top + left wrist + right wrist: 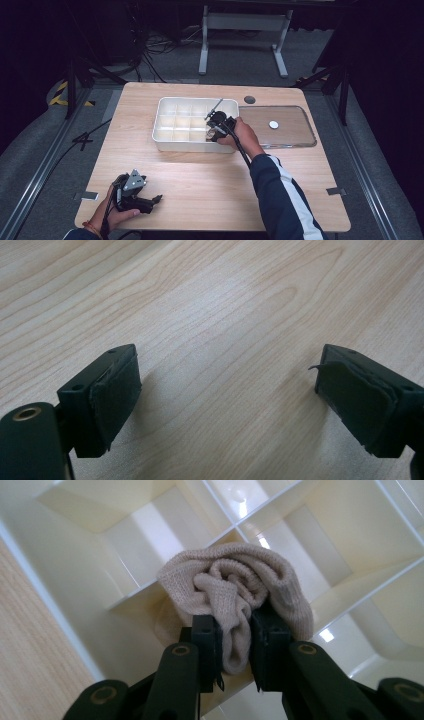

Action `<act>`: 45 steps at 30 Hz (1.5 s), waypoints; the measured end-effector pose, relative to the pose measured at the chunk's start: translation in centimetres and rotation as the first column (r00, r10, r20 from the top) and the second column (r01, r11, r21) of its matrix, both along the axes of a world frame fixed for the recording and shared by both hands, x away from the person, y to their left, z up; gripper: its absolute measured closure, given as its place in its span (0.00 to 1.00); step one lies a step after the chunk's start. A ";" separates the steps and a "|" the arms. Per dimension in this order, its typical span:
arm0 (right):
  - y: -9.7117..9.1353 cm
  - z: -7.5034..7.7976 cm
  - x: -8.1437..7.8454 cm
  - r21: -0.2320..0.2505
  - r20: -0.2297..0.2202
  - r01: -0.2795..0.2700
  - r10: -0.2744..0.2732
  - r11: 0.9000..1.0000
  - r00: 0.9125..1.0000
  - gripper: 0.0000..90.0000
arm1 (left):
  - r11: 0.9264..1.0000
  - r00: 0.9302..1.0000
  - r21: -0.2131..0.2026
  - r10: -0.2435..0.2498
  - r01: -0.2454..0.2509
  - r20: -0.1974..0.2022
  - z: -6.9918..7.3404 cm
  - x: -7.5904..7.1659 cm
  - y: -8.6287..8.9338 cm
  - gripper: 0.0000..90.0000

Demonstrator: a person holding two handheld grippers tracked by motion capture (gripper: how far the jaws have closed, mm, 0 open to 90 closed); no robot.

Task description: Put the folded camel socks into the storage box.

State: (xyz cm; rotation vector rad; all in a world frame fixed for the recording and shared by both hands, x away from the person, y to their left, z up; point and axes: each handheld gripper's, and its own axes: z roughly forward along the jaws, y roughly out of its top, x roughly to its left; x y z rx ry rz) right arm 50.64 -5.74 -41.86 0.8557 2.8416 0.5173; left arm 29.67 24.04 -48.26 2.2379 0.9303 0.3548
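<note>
— Where is the rolled sock [235, 592] right now?

— Pinched between the jaws of the right gripper [235, 645], hanging over the white divided box [161, 131]. In the right gripper view the beige bundle bulges out ahead of the pads, and a fold of it runs back between them.

— So which way does it lie from the fingers?

— Straight ahead of the tips, toward the floor of the box. The roll sits above a crossing of the dividers (I can't tell for certain whether it touches the thin wall beneath it), so which compartment it would fall into isn't settled yet. My guess is that the next move turns on shifting it off that wall and over one open cell.

— And its long axis?

— The roll is wider than it is deep, lying across the gap between the jaws, roughly along one of the divider walls.

— What about the other hand?

— The left gripper [134, 192] rests at the near left corner of the table [200, 175], well apart from the box. Its pads stand spread wide with only bare wood between them. The right hand is plainly the nearer one; the placing looks like its job alone.

— Anything else nearby?

— A clear lid [295, 131] lies just beside the box on the right.
</note>
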 end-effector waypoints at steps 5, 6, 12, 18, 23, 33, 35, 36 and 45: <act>0.2 -0.2 0.0 -0.018 0.014 -0.008 0.008 1.000 1.000 0.85 | 1.000 1.000 -0.008 0.004 -0.004 0.001 -0.1 0.0 -0.1 0.12; 0.2 -0.2 0.0 -0.016 0.014 -0.008 0.009 1.000 1.000 0.85 | 1.000 1.000 -0.008 0.005 -0.005 0.001 -0.1 0.0 -0.1 0.12; 0.1 -0.1 0.0 -0.004 0.008 -0.005 0.005 1.000 1.000 0.83 | 1.000 1.000 -0.008 0.005 -0.005 0.000 -0.1 0.0 -0.1 0.12; 0.2 0.1 -0.3 -0.013 0.022 -0.011 0.011 1.000 1.000 0.80 | 1.000 1.000 -0.011 0.006 -0.006 0.000 -0.1 0.0 -0.1 0.12; -0.1 0.4 -0.4 0.004 0.019 -0.006 0.006 1.000 1.000 0.79 | 1.000 1.000 -0.006 0.006 -0.006 0.003 0.0 0.0 -0.1 0.12; -0.6 1.2 -0.8 0.031 0.041 -0.001 0.000 1.000 0.999 0.72 | 1.000 1.000 -0.011 0.006 -0.006 0.001 -0.1 0.0 -0.1 0.12; -0.7 1.4 -0.9 0.033 0.049 0.003 -0.004 0.999 0.999 0.70 | 1.000 1.000 -0.011 0.006 -0.006 0.001 -0.1 0.0 -0.1 0.12; -0.7 1.5 -1.0 0.032 0.056 0.004 -0.006 0.999 0.998 0.69 | 1.000 1.000 -0.011 0.006 -0.006 0.001 -0.1 0.0 -0.1 0.12; -1.5 2.3 -1.8 0.072 0.084 0.019 -0.025 0.997 0.996 0.65 | 1.000 1.000 -0.011 0.006 -0.006 0.001 -0.1 0.0 -0.1 0.12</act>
